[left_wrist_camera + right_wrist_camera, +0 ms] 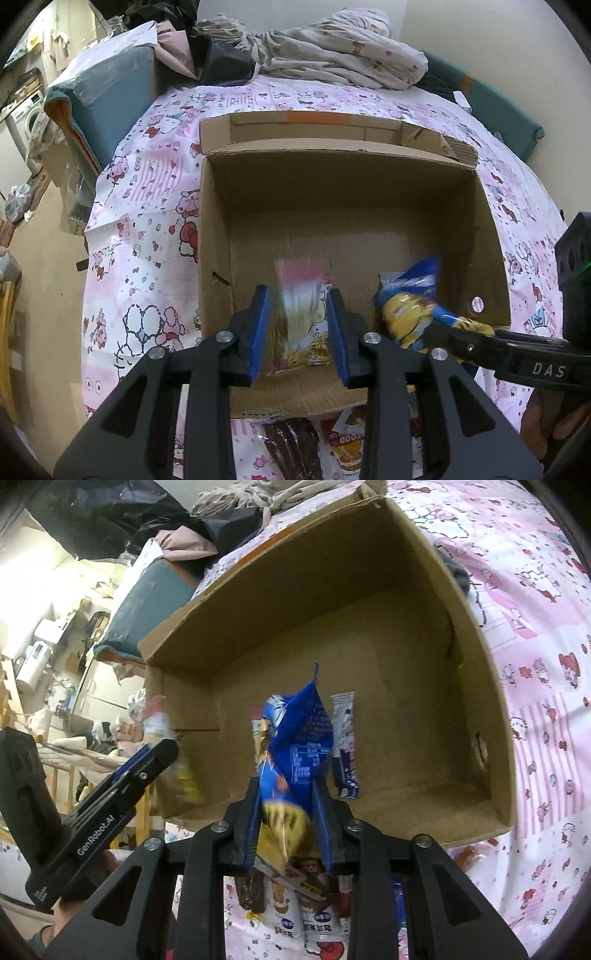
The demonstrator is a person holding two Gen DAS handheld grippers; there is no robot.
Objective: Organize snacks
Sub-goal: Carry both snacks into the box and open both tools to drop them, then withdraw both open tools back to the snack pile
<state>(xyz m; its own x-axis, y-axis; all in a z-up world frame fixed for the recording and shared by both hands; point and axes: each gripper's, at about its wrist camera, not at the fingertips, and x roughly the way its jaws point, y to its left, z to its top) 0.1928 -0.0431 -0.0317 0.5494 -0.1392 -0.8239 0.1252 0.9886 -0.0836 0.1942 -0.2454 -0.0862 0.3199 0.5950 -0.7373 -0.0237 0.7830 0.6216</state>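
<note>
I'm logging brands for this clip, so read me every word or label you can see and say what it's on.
"DAS": on the right gripper body, left wrist view; rest cut off.
"GenRobot.AI": on the left gripper body, right wrist view.
"OOD": partial, on a snack packet before the cardboard box.
Blue and yellow snack bag: nutrition table, too blurred.
White and pink packet: blurred.
</note>
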